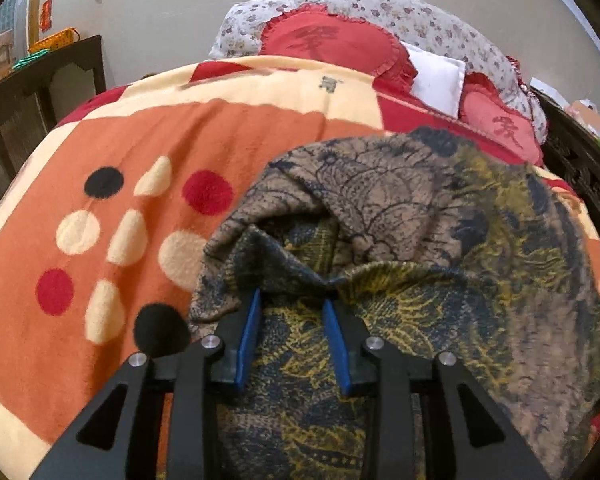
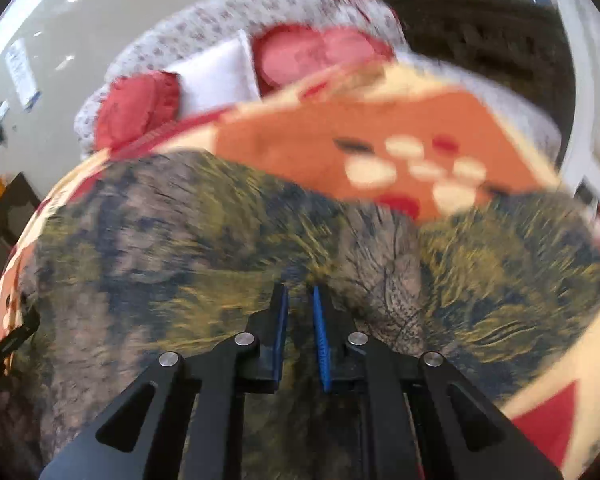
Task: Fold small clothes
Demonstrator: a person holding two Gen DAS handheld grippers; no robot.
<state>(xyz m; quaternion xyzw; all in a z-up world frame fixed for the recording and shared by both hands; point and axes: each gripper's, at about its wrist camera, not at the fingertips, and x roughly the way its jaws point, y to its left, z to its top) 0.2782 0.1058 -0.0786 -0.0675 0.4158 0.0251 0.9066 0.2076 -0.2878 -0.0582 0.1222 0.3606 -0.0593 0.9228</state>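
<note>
A brown, yellow and dark blue patterned garment (image 1: 400, 208) lies bunched on an orange and cream blanket (image 1: 140, 168). My left gripper (image 1: 292, 296) has its blue pads part way apart, with a fold of the garment bunched at their tips. In the blurred right wrist view the same garment (image 2: 160, 248) spreads across the blanket (image 2: 340, 136). My right gripper (image 2: 299, 290) has its pads close together over the cloth, with fabric between their tips.
Red heart-shaped cushions (image 1: 332, 40), a white pillow (image 1: 440, 76) and a floral quilt (image 1: 420, 12) are piled at the bed's far end. A dark wooden bed frame (image 1: 40, 92) stands on the left, with an orange basket (image 1: 56, 38) on it.
</note>
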